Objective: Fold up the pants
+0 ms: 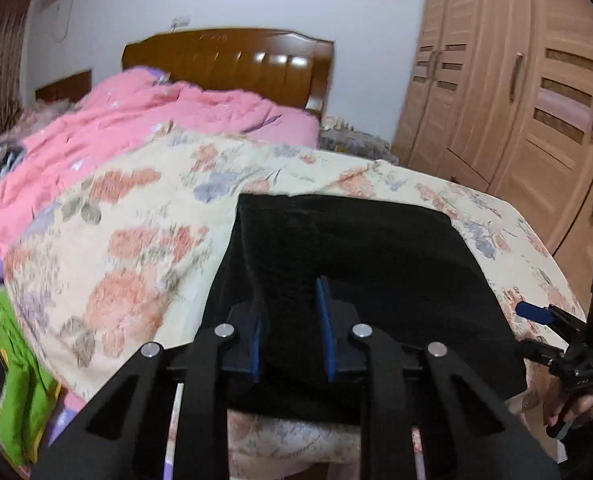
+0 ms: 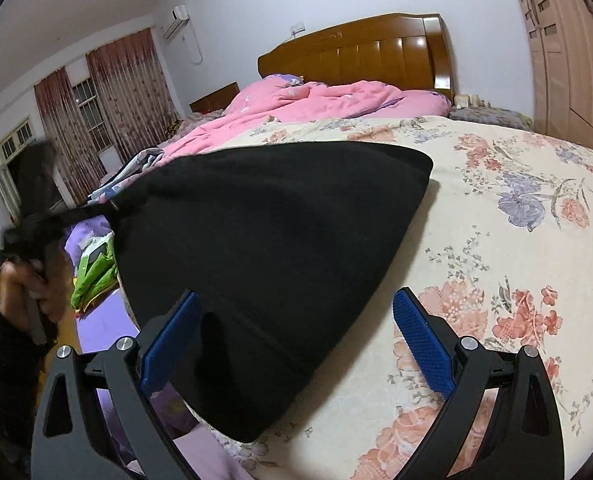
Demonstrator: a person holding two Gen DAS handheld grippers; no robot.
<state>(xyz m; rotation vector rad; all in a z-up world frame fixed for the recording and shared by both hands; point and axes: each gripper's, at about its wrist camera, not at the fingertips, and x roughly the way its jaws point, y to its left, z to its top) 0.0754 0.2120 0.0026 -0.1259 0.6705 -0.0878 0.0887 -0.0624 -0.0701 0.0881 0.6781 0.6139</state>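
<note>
The folded black fabric pants (image 2: 272, 264) lie on the floral cream bedsheet (image 2: 496, 240) at the bed's near edge. The left gripper (image 1: 290, 332) has its blue-padded fingers (image 1: 323, 320) narrowed on a raised fold of the pants' near edge, while the right gripper (image 2: 296, 344) has its fingers (image 2: 420, 340) spread wide over the pants' near corner, gripping nothing.

The black pants (image 2: 272, 248) lie folded on the bed's floral sheet (image 2: 496, 240), at the foot end, well away from the wooden headboard (image 2: 356, 52); the near-left part seems lifted, though dark cloth hides creases
</note>
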